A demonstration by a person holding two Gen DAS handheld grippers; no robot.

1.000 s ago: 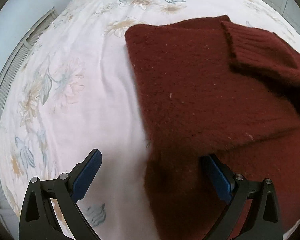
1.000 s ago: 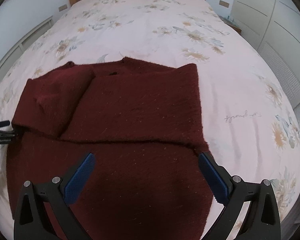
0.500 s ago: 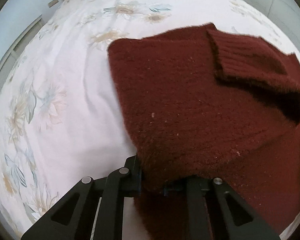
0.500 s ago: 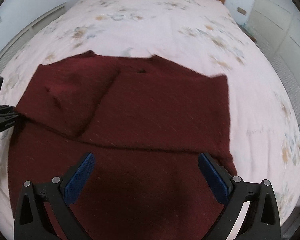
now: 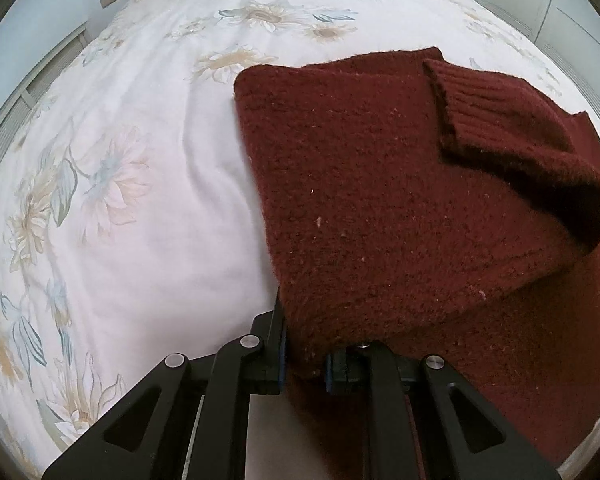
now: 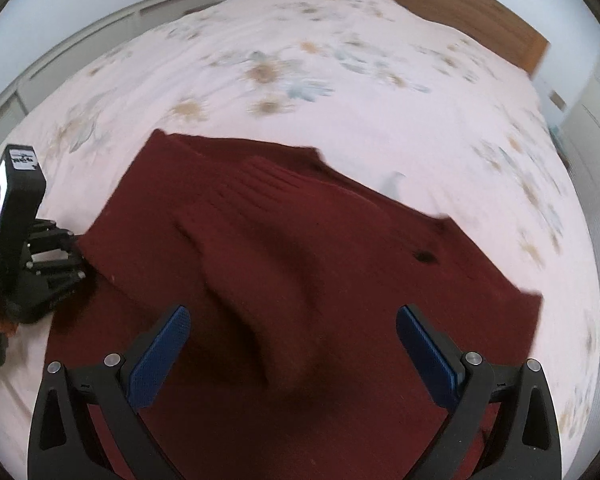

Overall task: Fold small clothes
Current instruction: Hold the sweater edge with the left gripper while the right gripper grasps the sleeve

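A dark red knitted sweater (image 5: pixel 380 200) lies partly folded on the bed, one ribbed sleeve (image 5: pixel 500 120) laid across its body. My left gripper (image 5: pixel 304 364) is shut on the sweater's near left edge, fabric pinched between its blue pads. In the right wrist view the same sweater (image 6: pixel 300 280) fills the middle, blurred by motion. My right gripper (image 6: pixel 292 344) hovers over it with its blue pads wide apart and nothing between them. The left gripper (image 6: pixel 56 264) shows at the sweater's left edge there.
The sweater rests on a white floral bedspread (image 5: pixel 120 160) that spreads to the left and far side. A wooden headboard (image 6: pixel 440 8) stands at the back. White cabinets (image 5: pixel 540 0) line the right wall, and a radiator grille (image 5: pixel 16 104) runs along the left.
My left gripper closed on the sweater's left edge and holds it. My right gripper swung left across the sweater and rolled, staying open; the left gripper now looms larger in its view.
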